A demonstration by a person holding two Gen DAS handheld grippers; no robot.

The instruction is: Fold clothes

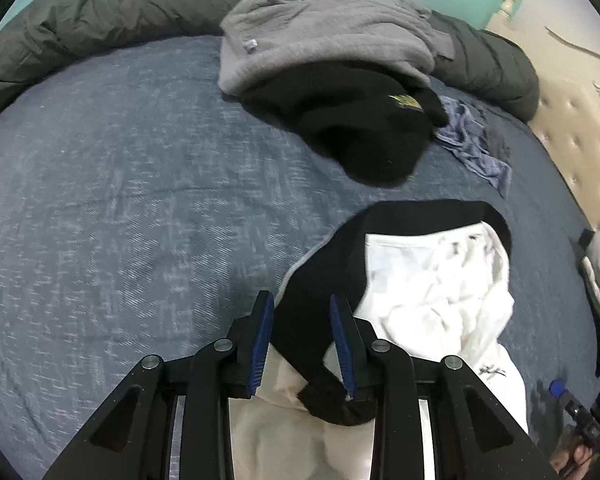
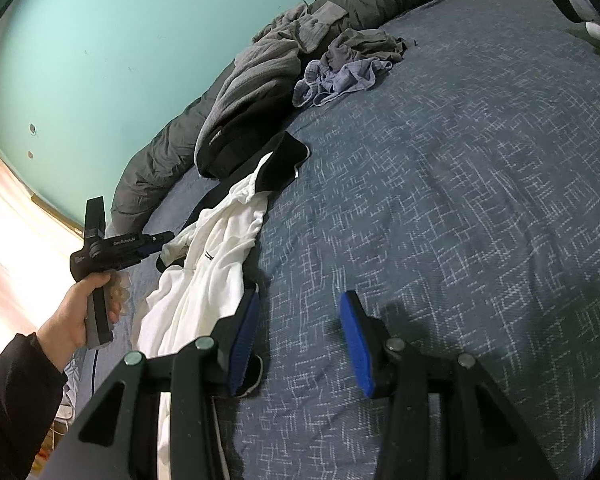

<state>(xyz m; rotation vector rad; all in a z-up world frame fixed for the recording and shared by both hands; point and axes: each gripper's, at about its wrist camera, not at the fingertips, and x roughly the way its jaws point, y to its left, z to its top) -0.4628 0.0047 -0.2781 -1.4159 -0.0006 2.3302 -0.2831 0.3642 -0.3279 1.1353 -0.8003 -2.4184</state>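
While unfolded clothes lie on the bed (image 2: 460, 160):
Pile: grey and black garments (image 1: 328, 64) heaped beyond the white top, unfolded.
White top (image 1: 432, 280): rumpled, near edge.
Left tongs (image 1: 302, 344): parted, straddling its black sleeve (image 1: 312, 300).
Right tongs (image 2: 300, 340): wide, empty, beside the top.

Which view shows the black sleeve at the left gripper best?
Left wrist: the black sleeve lies between the open left gripper fingers, cuff close up. Right wrist shows only a dark bit beside that gripper, mostly hidden by white fabric.
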